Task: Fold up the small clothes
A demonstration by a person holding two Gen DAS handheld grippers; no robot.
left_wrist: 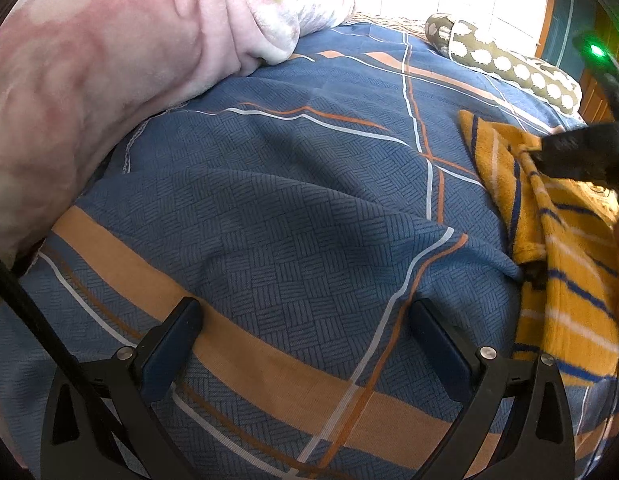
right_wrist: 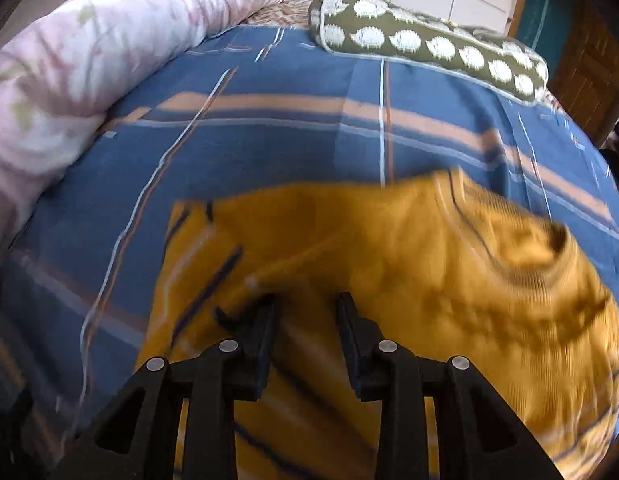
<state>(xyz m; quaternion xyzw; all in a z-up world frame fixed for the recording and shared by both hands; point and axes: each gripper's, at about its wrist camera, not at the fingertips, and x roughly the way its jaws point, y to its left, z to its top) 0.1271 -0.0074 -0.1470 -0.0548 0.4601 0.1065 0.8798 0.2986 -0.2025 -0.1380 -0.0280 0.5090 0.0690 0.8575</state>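
A small mustard-yellow sweater with blue and white stripes [right_wrist: 409, 264] lies crumpled on the blue plaid bedsheet [right_wrist: 269, 148]. My right gripper [right_wrist: 307, 304] hovers just over it, jaws a small gap apart with nothing between them; the view is motion-blurred. In the left wrist view the sweater [left_wrist: 557, 264] lies at the right edge, and the right gripper [left_wrist: 581, 156] appears as a dark shape above it. My left gripper [left_wrist: 305, 312] is wide open and empty over the bare sheet [left_wrist: 269, 208], left of the sweater.
A rolled pink floral quilt [left_wrist: 89, 80] runs along the left side of the bed, also in the right wrist view [right_wrist: 89, 60]. An olive bolster pillow with white hedgehog print [right_wrist: 429, 44] lies at the far edge. A wooden door [right_wrist: 589, 72] stands at right.
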